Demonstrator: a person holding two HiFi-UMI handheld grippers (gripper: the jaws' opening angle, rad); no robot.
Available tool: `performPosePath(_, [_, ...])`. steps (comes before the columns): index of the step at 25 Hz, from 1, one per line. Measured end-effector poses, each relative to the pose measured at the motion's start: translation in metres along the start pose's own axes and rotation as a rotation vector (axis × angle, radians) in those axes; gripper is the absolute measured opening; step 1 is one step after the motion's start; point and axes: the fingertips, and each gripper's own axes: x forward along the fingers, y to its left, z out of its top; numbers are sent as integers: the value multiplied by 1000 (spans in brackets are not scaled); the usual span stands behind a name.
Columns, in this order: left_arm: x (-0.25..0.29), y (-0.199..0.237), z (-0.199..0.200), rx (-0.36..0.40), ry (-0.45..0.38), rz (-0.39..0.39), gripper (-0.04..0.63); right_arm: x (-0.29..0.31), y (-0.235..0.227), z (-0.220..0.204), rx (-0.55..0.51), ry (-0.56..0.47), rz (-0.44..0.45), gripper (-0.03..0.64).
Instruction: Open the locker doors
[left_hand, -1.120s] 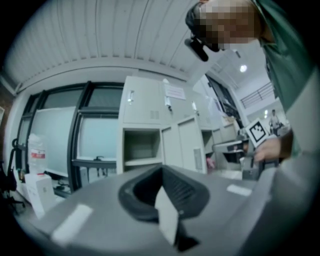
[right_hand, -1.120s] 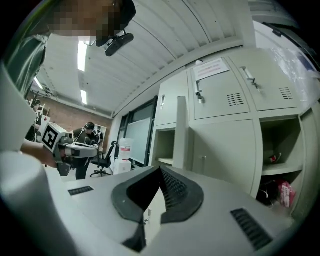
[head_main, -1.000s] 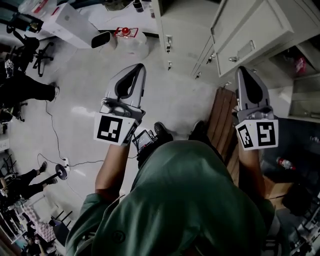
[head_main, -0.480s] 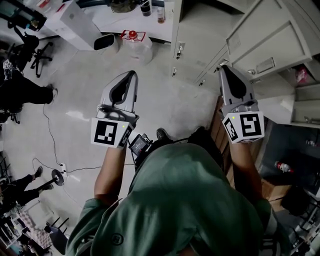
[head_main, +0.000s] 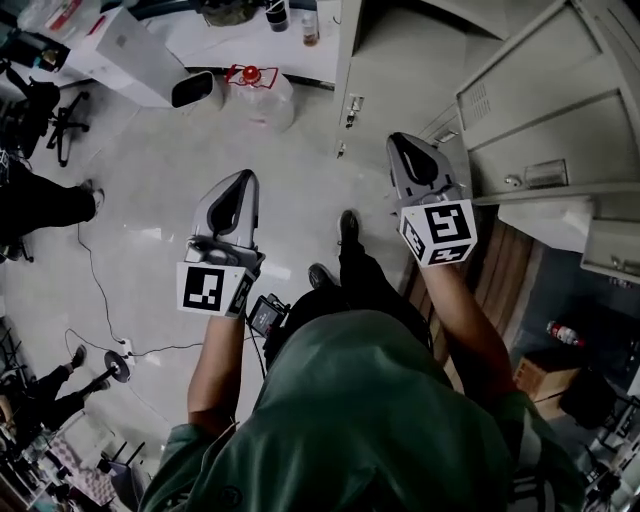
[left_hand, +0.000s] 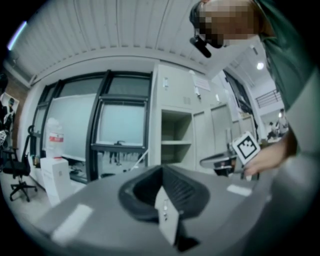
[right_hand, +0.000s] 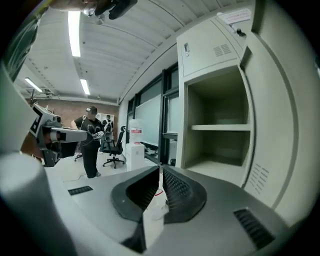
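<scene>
**Grey steel lockers, grippers at the ready**

Lockers (head_main: 560, 110) stand to the person's right. One compartment (right_hand: 217, 125) already gapes, and the door above it (right_hand: 205, 50) is latched. Left gripper (head_main: 243, 180) and right gripper (head_main: 402, 142) are both clenched and empty, held level, presumably to hook a handle.

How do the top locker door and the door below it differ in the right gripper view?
The top locker door is shut flat, while the lower door stands swung open, baring a shelf. The top door's vent slots sit about mid-height; the lower door's sit low. Both are pale metal.
</scene>
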Motion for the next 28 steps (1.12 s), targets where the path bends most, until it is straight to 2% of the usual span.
performPosePath(6, [45, 21, -48, 10, 74, -3, 3, 76, -24, -71, 66, 85, -31, 8])
performPosePath(11, [86, 42, -107, -32, 136, -13, 3, 144, -41, -143, 101, 169, -70, 11])
performPosePath(19, [123, 62, -185, -93, 171, 10, 3, 224, -64, -242, 130, 282, -125, 67])
performPosePath(23, [134, 68, -209, -117, 182, 20, 3, 244, -71, -275, 145, 327, -153, 71])
performPosePath(28, [145, 73, -227, -127, 184, 23, 3, 264, -73, -291, 144, 317, -187, 71])
